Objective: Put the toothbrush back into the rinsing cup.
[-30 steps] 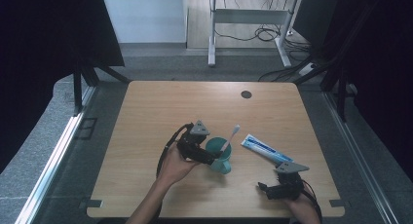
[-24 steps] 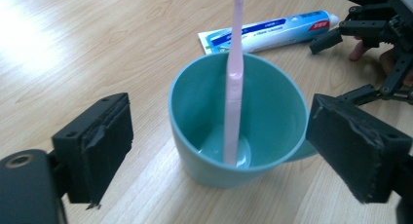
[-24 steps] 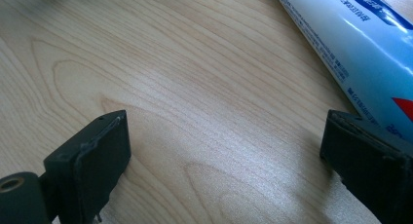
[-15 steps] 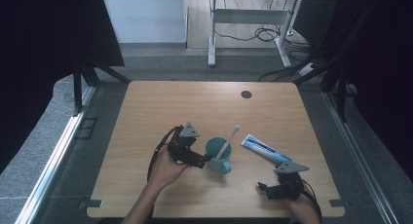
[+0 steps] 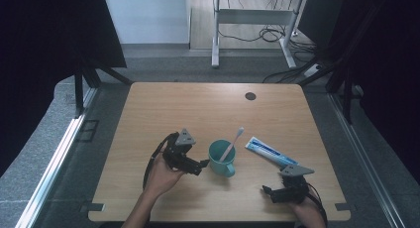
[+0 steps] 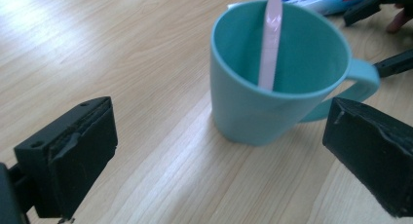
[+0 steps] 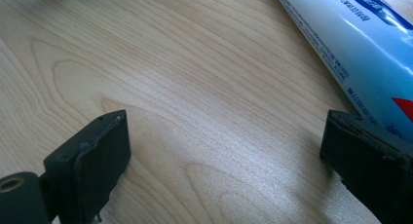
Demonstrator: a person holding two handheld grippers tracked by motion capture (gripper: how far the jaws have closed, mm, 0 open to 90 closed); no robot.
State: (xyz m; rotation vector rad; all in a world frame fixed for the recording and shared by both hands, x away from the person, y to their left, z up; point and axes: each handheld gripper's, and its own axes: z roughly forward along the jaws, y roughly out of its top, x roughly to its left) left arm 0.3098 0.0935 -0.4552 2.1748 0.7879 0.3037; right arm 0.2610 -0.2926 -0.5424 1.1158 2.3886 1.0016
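A teal mug (image 5: pixel 220 158) (image 6: pixel 272 92) stands upright on the wooden table (image 5: pixel 198 109), with a pale pink toothbrush (image 5: pixel 232 143) (image 6: pixel 269 39) leaning in it. A blue-and-white toothpaste tube (image 5: pixel 271 152) (image 7: pixel 350 44) lies flat to the mug's right. My left gripper (image 5: pixel 200 166) (image 6: pixel 229 146) sits just left of the mug. It is open, its jaws have just been opening, and the mug stands ahead of them, not between them. My right gripper (image 5: pixel 267 191) (image 7: pixel 229 156) rests open near the front right edge, over bare wood, with the tube beside one jaw.
A small dark round disc (image 5: pixel 250 95) lies at the table's far side. Beyond the table stand a white desk frame (image 5: pixel 215 37) and loose cables (image 5: pixel 270 34) on the floor. Dark curtains hang at both sides.
My left gripper has let go of the mug, its jaws have widened, and it has drawn back to the left. The mug, toothbrush, tube and right gripper stay where they were.
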